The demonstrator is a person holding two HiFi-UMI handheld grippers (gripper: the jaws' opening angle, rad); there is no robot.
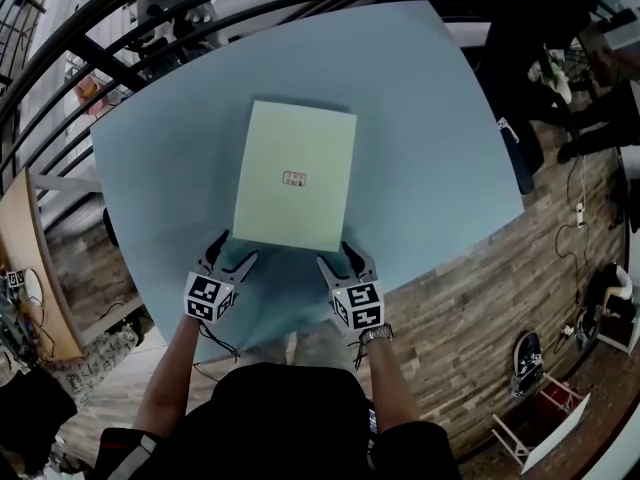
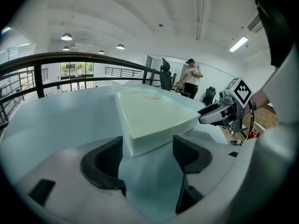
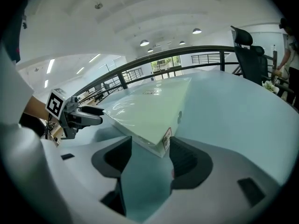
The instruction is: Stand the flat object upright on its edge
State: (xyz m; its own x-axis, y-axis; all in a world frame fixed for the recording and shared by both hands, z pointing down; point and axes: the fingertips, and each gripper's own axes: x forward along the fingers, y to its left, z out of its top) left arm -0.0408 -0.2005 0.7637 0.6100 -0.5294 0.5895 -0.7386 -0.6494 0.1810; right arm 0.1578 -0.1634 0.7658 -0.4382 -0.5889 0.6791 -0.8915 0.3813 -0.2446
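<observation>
At middle of desk (image 1: pixel 430 148): pale green flat box (image 1: pixel 295 176), lay on its broad face with a small label (image 1: pixel 294 178) at the centre of its top; not yet raised onto an edge.
Near edge of box: faced the person, one claw set at each of its two near corners.
Left claw (image 1: pixel 237 247): jaws spread wide, tilted downward; near left corner stood at the mouth of the gap, pressed by neither pad.
Right claw (image 1: pixel 336 254): jaws also apart; near right corner, marked by a small sticker (image 3: pixel 167 139), sat at the mouth of the gap, not clamped.
Reason for placement: judged a paired approach, one claw per corner, so that the wide box could be lifted evenly by its near edge and tipped up on the far edge without twisting.
Stage: judged early; nothing gripped.
Next need: probably both claws closing together on the thin near edge.
Risk: glossy wrap could slip in the pads; far edge could slide on the smooth desk.
Beyond desk: curved dark railing (image 1: pixel 100 63), wooden floor (image 1: pixel 470 298).
</observation>
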